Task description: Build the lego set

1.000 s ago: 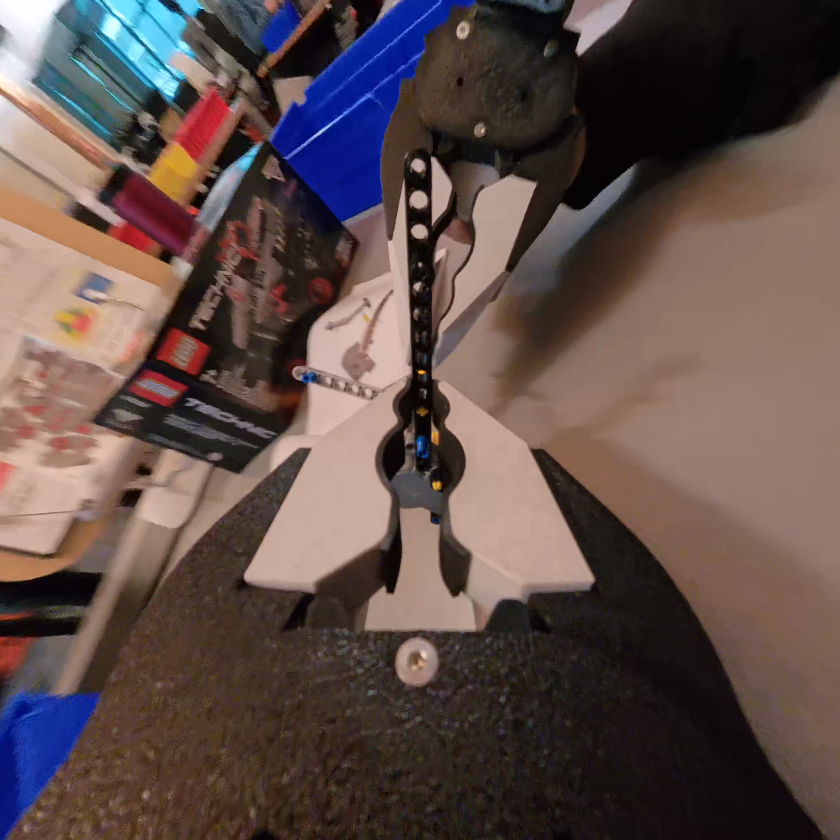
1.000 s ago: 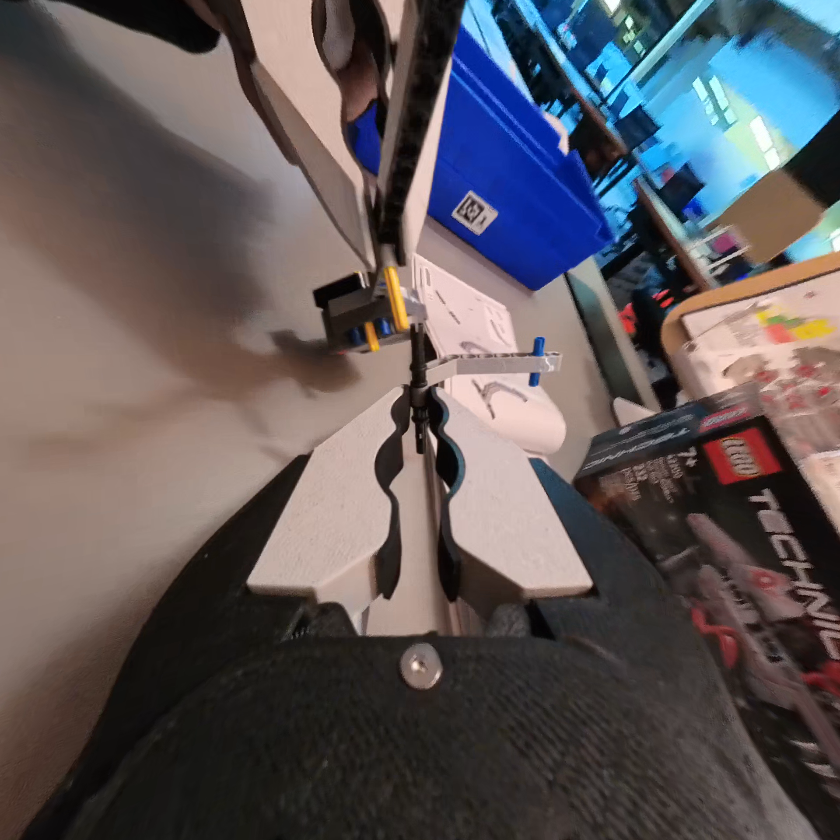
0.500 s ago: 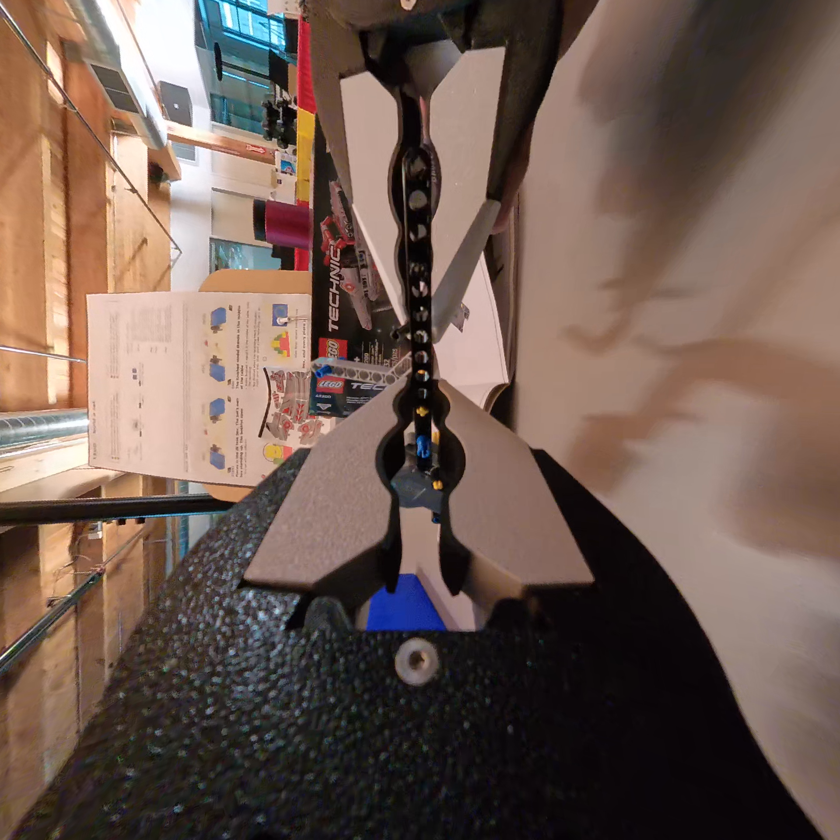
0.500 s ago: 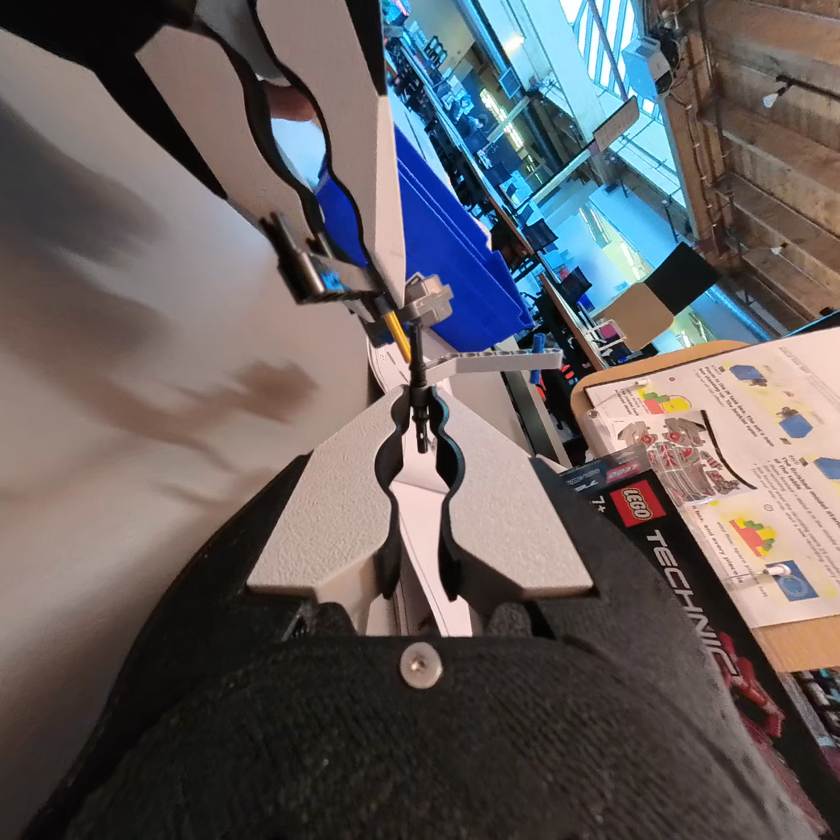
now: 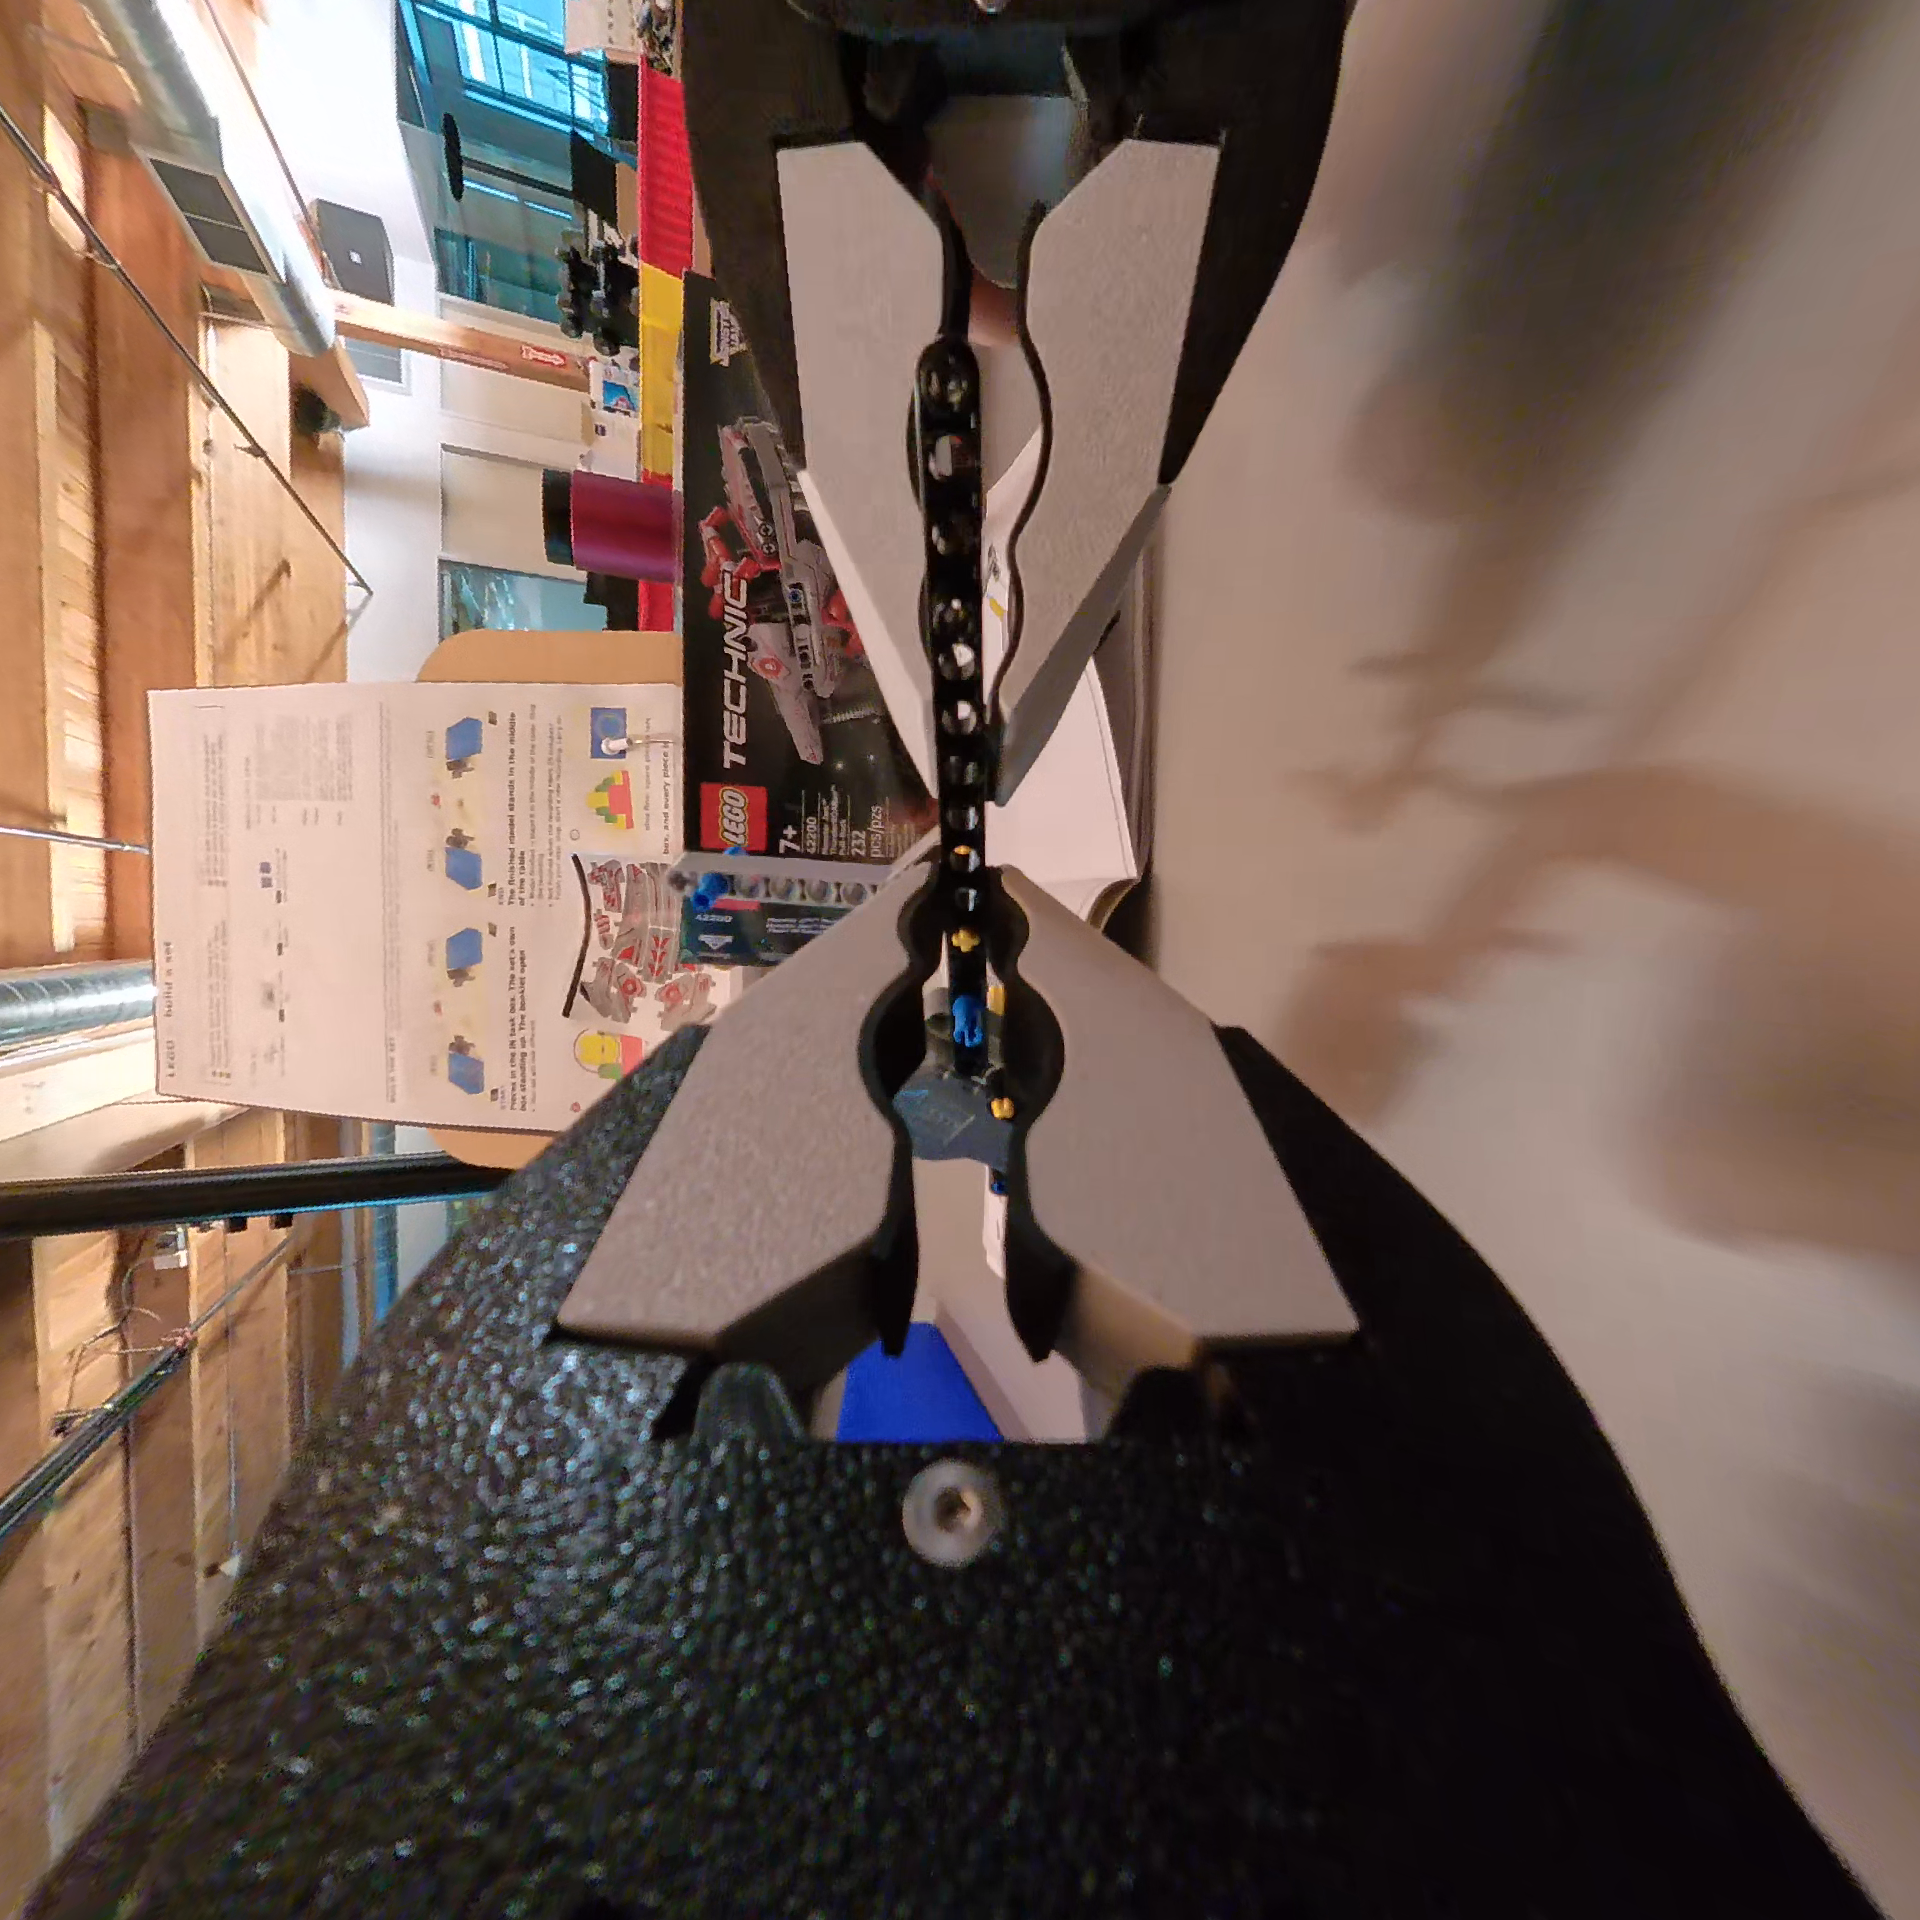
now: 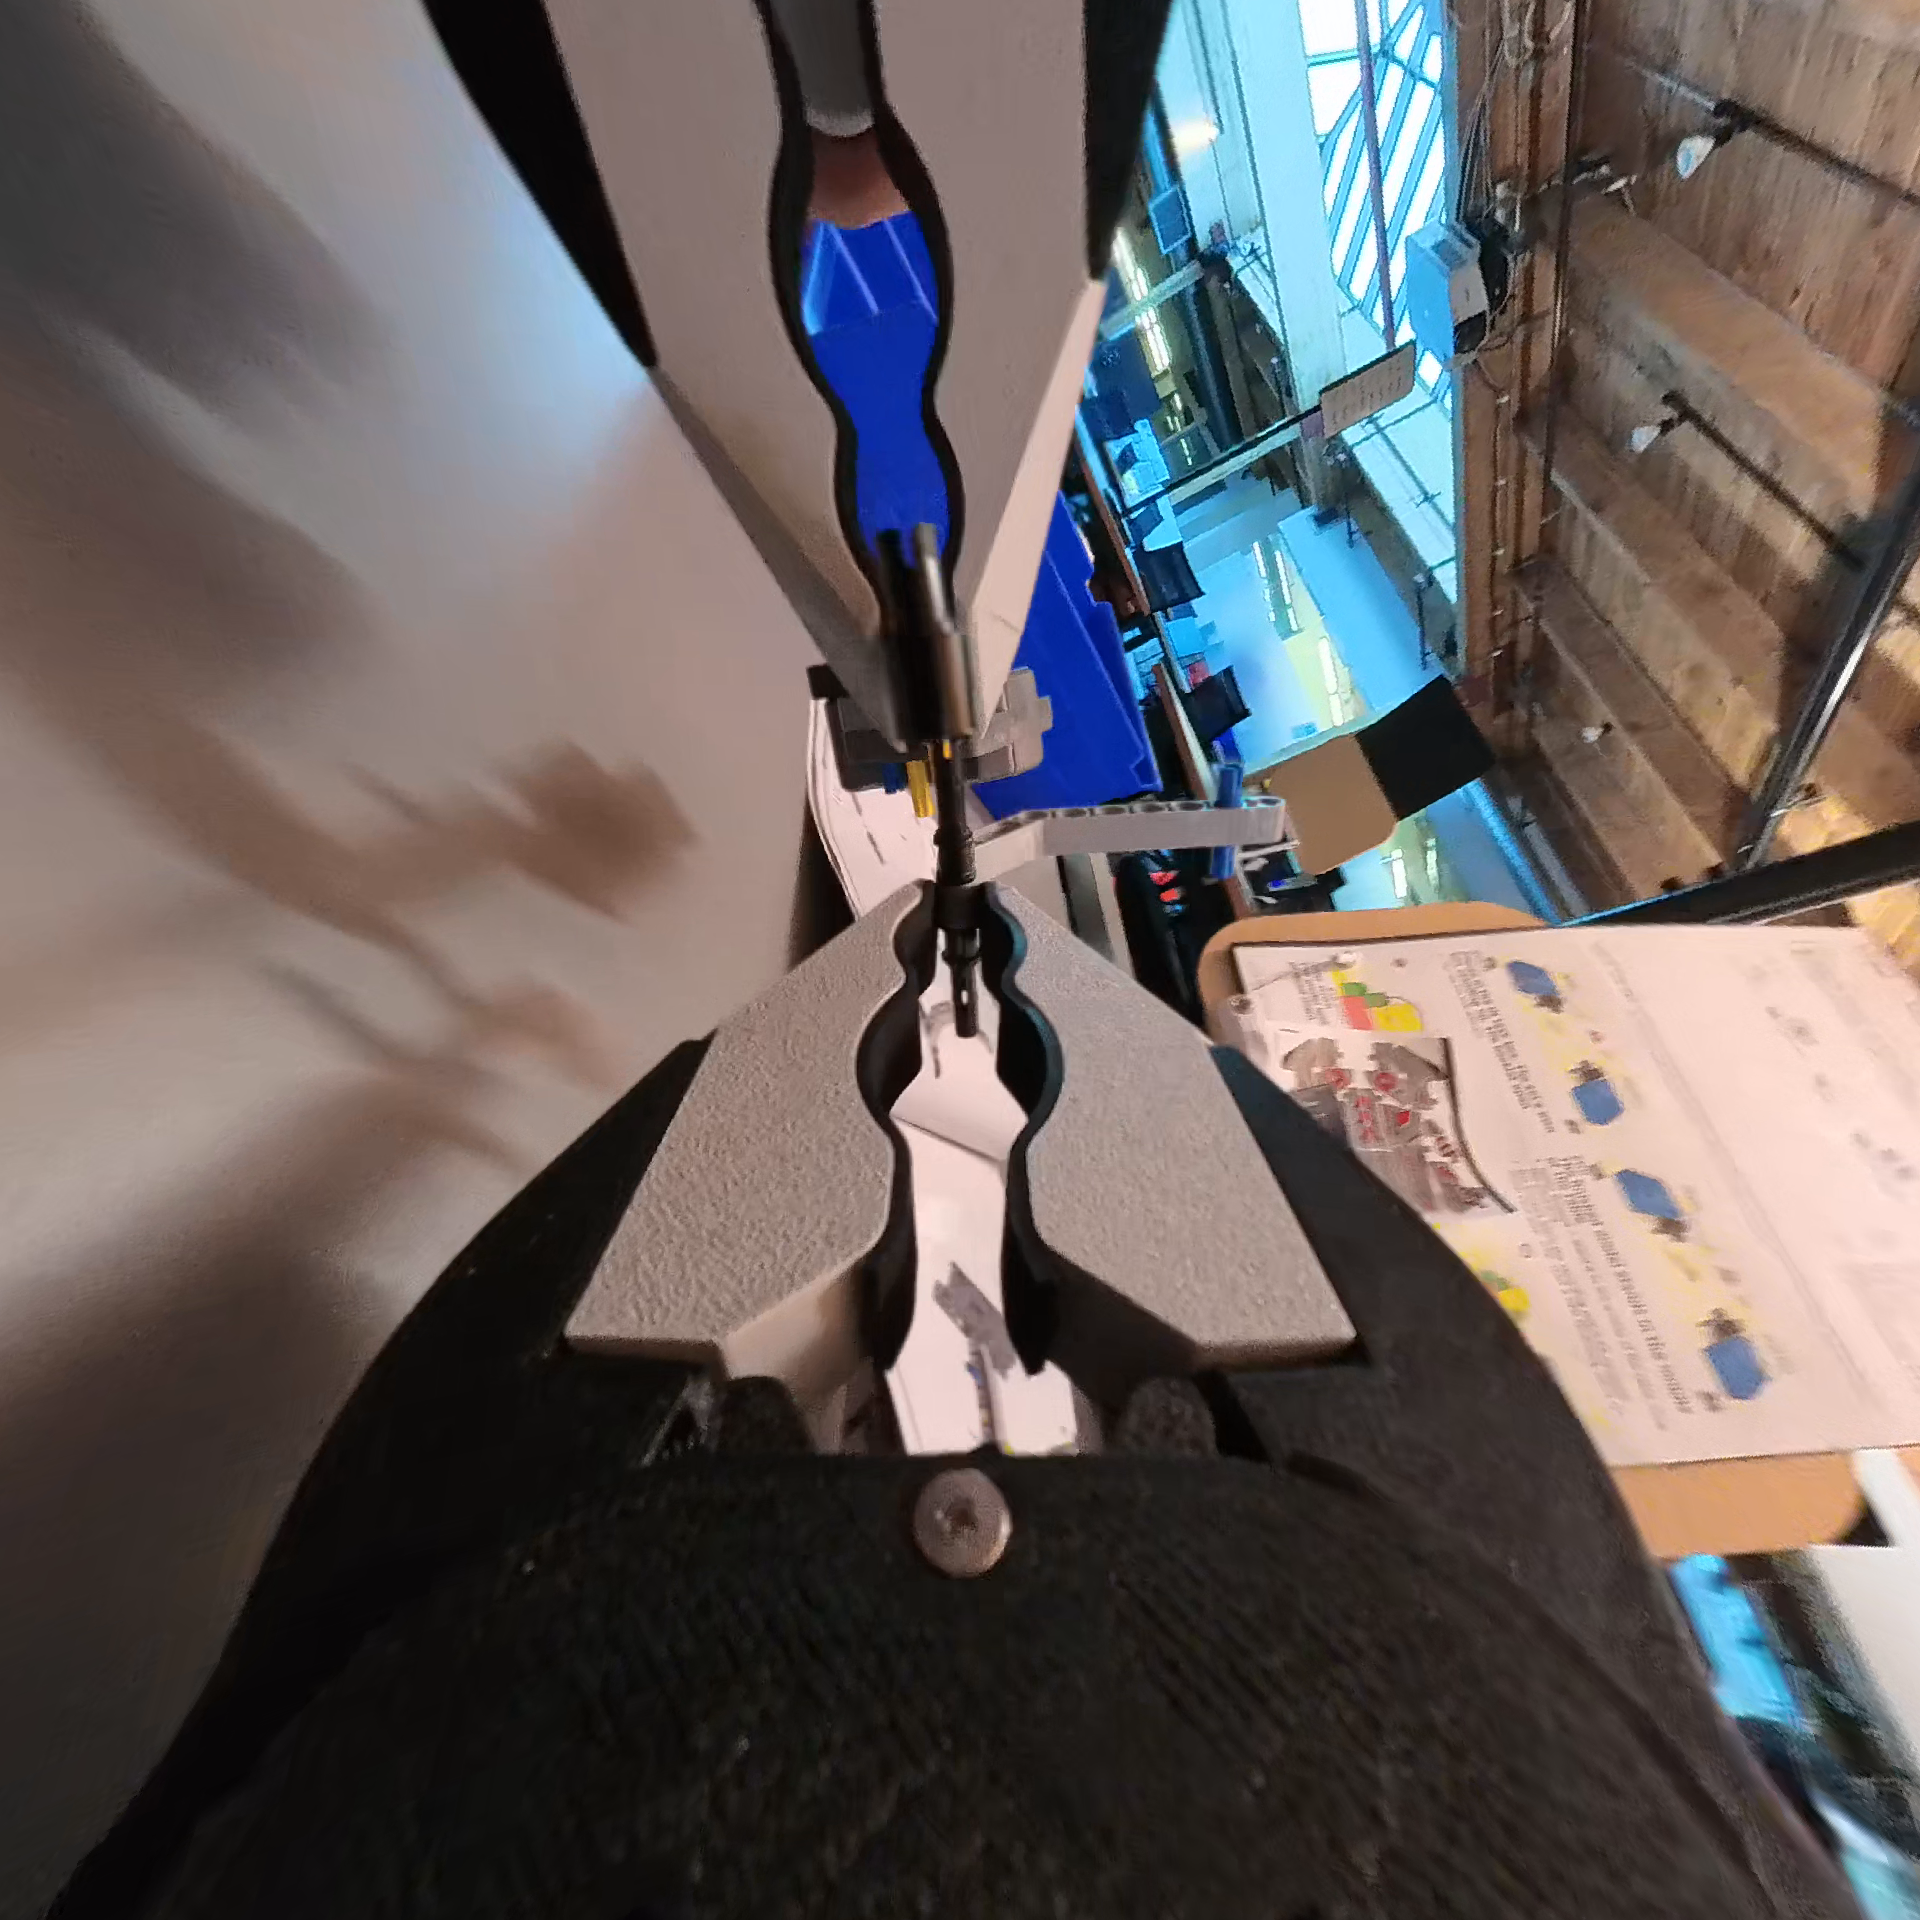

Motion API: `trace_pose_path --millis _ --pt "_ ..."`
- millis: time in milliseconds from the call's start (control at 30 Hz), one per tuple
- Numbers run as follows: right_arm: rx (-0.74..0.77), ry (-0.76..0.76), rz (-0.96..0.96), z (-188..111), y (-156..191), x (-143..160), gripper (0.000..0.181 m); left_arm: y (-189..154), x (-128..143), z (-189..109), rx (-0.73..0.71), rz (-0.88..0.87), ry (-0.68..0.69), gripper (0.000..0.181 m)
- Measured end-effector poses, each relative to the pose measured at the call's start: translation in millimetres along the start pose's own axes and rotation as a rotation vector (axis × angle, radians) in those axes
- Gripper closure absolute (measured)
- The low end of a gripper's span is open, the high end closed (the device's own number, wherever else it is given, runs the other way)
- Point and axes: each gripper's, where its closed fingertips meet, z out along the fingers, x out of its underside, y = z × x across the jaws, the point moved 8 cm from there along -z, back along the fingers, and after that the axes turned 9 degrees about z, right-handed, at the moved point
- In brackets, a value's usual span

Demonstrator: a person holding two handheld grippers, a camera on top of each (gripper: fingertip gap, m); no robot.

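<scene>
My left gripper (image 5: pixel 961 904) is shut on a lego assembly: a long black beam with holes (image 5: pixel 954 623), yellow and blue pins and a dark grey part (image 5: pixel 951 1117). My right gripper (image 6: pixel 958 914) is shut on a thin black axle (image 6: pixel 956 883) that runs up into that assembly. A light grey beam (image 6: pixel 1132 826) with a blue pin (image 6: pixel 1226 795) sticks out sideways from the axle; it also shows in the left wrist view (image 5: pixel 774 888). The two grippers meet tip to tip: the right gripper (image 5: pixel 971 800) faces the left wrist view, the left gripper (image 6: pixel 925 717) the right wrist view. Everything is held above the table.
The pale table (image 5: pixel 1558 520) runs along one side of both tilted views. A black lego box (image 5: pixel 769 675), an open white booklet (image 5: pixel 1081 810) and a printed sheet on cardboard (image 6: pixel 1662 1195) lie beyond the grippers. A blue bin (image 6: pixel 1060 665) stands behind the left gripper.
Both grippers have rolled and tilted, so the table now runs upright in the views. They have drawn closer, tip to tip, each still holding its part.
</scene>
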Motion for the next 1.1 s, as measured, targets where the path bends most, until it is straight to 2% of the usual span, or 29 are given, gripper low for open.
trace_pose_path --millis 133,367,567,800,900,967,1033,1100 --pt "0.054 0.039 -0.137 0 4 -9 0.177 -1 -1 -2 -0.047 0.039 0.008 0.177" --pt "0.165 0.084 -0.343 -6 6 -33 0.178 -2 -4 -14 -0.231 0.133 -0.003 0.177" --pt "0.152 0.163 -0.479 -4 14 -39 0.178 -10 3 -16 -0.214 0.076 -0.066 0.176" --pt "-0.014 0.207 -0.330 13 34 -16 0.177 -36 21 4 0.017 -0.159 -0.161 0.171" --pt "-0.016 0.214 -0.298 16 36 -13 0.176 -40 25 7 0.007 -0.185 -0.177 0.172" --pt "-0.015 0.213 -0.288 16 37 -14 0.176 -42 26 8 0.003 -0.194 -0.170 0.163" --pt "-0.009 0.216 -0.280 16 37 -13 0.176 -46 25 5 0.009 -0.197 -0.183 0.145" --pt "-0.015 0.210 -0.266 16 36 -12 0.177 -48 24 1 -0.005 -0.191 -0.182 0.140"
